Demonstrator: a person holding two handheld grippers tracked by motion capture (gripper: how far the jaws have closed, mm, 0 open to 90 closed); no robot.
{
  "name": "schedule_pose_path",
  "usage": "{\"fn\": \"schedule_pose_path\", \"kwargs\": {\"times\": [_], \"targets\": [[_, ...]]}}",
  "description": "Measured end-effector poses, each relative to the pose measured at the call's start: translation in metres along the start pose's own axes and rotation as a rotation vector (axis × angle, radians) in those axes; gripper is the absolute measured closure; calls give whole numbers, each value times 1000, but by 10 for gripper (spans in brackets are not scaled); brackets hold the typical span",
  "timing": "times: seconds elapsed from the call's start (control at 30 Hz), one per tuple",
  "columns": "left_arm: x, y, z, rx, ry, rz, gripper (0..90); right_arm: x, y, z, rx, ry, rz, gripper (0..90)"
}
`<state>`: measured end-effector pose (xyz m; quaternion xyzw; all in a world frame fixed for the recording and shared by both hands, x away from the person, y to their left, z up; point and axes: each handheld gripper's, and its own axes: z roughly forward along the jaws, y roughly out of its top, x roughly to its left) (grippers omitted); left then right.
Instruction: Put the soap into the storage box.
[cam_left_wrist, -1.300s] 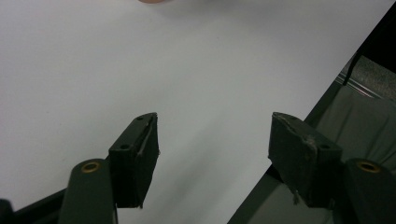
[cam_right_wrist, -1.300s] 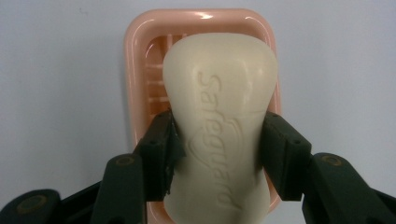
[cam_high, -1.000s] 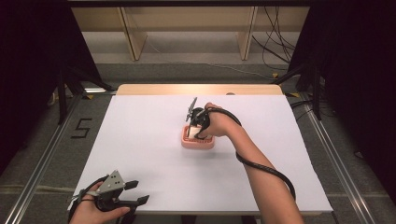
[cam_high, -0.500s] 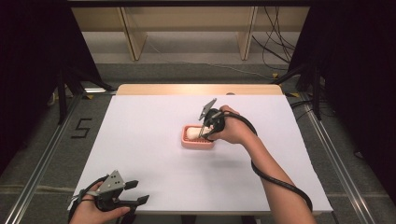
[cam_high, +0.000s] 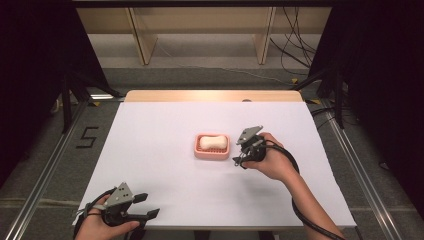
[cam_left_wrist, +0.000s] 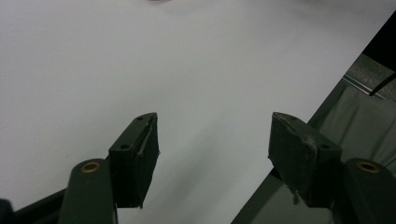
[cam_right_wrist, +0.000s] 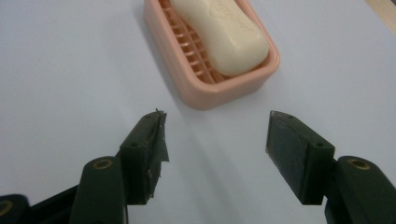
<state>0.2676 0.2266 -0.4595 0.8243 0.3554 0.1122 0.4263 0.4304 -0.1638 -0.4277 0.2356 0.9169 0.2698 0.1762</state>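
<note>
The soap (cam_high: 211, 142) is a cream-colored bar lying in a pink soap dish (cam_high: 212, 153), and that dish sits pretty much in the middle of the white table (cam_high: 165, 125). From the right gripper view the bar (cam_right_wrist: 224, 35) lies lengthwise in the dish (cam_right_wrist: 205, 91), resting on the ribbed bottom, with some of the ribs showing along one side of it. The right gripper (cam_high: 239, 161) sits just beside the dish on its right side, not touching it, held in the person's right hand (cam_high: 270, 162) with the cable looping back along the forearm. Its jaws are spread wide with nothing between them, just bare table, and the dish is right ahead of the tips. The left gripper (cam_high: 147, 214) is way off at the near left corner of the table, well apart from the dish, gripped in the left hand (cam_high: 100, 227). Its jaws are wide apart too, nothing in them, and the left gripper view has them hanging over the table edge, one jaw past it.
</note>
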Motion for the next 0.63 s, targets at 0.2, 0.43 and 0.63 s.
{"fn": "schedule_pose_path", "kwargs": {"times": [0.2,0.43,0.63], "targets": [[-1,0,0,29,-5,-1,330,11,-26,-9,-36,-20,45,404],[-1,-1,2,10,-12,-25,330,14,-37,-9,-48,-14,79,412],[0,-1,2,20,-15,-1,330,17,-38,-6,-35,4,72,432]]}}
